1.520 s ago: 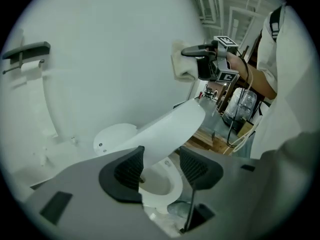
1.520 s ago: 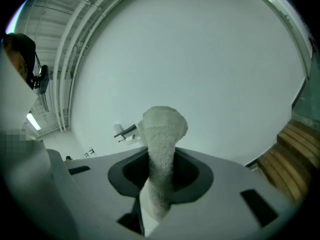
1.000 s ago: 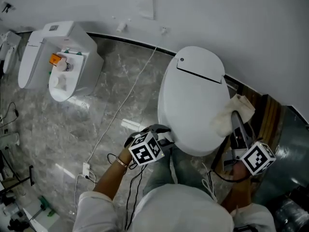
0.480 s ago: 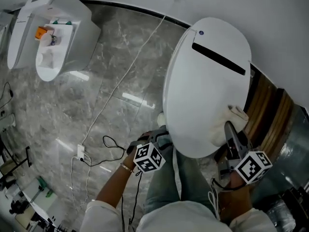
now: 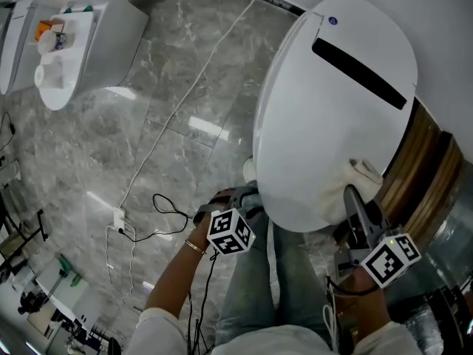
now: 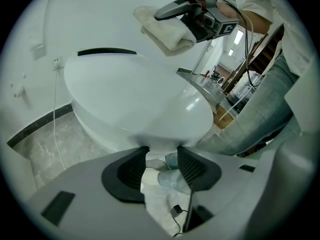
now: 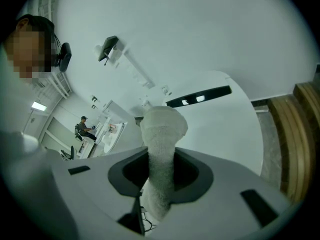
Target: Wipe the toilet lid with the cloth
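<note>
The white toilet lid is down, with a black slot near its hinge. My right gripper is shut on a white cloth, which rests on the lid's near right edge. In the right gripper view the cloth stands up between the jaws of that gripper, in front of the lid. My left gripper is open at the toilet's near left rim. Its jaws have just closed a little, with nothing gripped. The left gripper view shows the gripper just short of the lid, with the cloth beyond.
A second white toilet with small items on it stands at the far left. A white cable runs over the grey marble floor to a plug. A wooden panel flanks the toilet's right. The person's legs stand before the bowl.
Both grippers have sunk towards the front of the toilet, and the camera has come closer to the lid. The cloth stays in the right gripper at the lid's right edge.
</note>
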The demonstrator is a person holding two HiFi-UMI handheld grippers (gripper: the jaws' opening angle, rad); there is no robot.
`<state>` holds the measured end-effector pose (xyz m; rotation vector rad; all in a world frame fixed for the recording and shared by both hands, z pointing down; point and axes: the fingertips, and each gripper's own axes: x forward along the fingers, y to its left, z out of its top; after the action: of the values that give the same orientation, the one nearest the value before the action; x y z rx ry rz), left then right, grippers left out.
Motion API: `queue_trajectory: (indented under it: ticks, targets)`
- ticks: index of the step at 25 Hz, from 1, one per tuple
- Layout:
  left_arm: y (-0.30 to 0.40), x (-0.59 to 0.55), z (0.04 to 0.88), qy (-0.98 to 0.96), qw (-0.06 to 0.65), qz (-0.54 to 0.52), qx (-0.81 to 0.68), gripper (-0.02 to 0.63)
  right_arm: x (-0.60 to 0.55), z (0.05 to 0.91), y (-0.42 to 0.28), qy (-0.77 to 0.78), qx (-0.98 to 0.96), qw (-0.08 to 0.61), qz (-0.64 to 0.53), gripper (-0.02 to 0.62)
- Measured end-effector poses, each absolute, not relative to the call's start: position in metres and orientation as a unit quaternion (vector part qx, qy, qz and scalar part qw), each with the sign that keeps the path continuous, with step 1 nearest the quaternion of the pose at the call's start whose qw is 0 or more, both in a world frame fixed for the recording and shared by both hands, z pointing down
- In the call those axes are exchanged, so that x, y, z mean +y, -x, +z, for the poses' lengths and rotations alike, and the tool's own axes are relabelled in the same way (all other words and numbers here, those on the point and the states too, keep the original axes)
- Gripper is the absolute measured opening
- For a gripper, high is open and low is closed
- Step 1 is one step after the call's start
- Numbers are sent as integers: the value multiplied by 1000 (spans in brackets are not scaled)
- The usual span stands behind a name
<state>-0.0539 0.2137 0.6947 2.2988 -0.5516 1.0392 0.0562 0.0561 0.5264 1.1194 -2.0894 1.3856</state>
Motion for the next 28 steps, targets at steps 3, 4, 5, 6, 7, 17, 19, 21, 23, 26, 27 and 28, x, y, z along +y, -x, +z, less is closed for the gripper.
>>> queue_trajectory:
  ticks: [3, 4, 5, 6, 7, 17, 19, 21, 23, 26, 27, 28]
  targets:
    - [53, 213, 707, -852, 276, 395, -203, 218, 61, 540, -59, -391, -746, 214, 495, 84]
    - [53, 213, 710, -851, 276, 398, -202, 218, 63, 543, -60, -389, -746, 218, 494, 84]
    - [54, 212, 713, -851, 276, 400, -202, 218, 63, 546, -60, -388, -746, 220, 494, 84]
    - [54, 212, 716, -850, 276, 401, -201, 218, 63, 548, -60, -388, -746, 220, 495, 84]
    - [53, 212, 719, -850, 276, 402, -201, 218, 63, 550, -60, -390, -745, 217, 495, 84]
    - [53, 209, 735, -848, 281, 405, -196, 218, 70, 560, -55, -405, -735, 194, 509, 84]
    - [53, 208, 738, -848, 280, 405, -196, 218, 71, 562, -56, -408, -732, 193, 510, 84]
    - [53, 207, 741, -848, 279, 404, -198, 218, 72, 563, -57, -410, -731, 193, 510, 84]
    - [52, 206, 743, -850, 278, 401, -197, 218, 72, 565, -57, -410, -731, 195, 509, 84]
    - [54, 207, 743, -855, 279, 392, -196, 218, 73, 565, -56, -409, -732, 196, 508, 84]
    - [56, 207, 744, -854, 281, 390, -198, 218, 74, 565, -56, -409, -732, 197, 508, 84]
    - [59, 206, 744, -853, 284, 389, -203, 216, 74, 565, -57, -409, -732, 199, 507, 84]
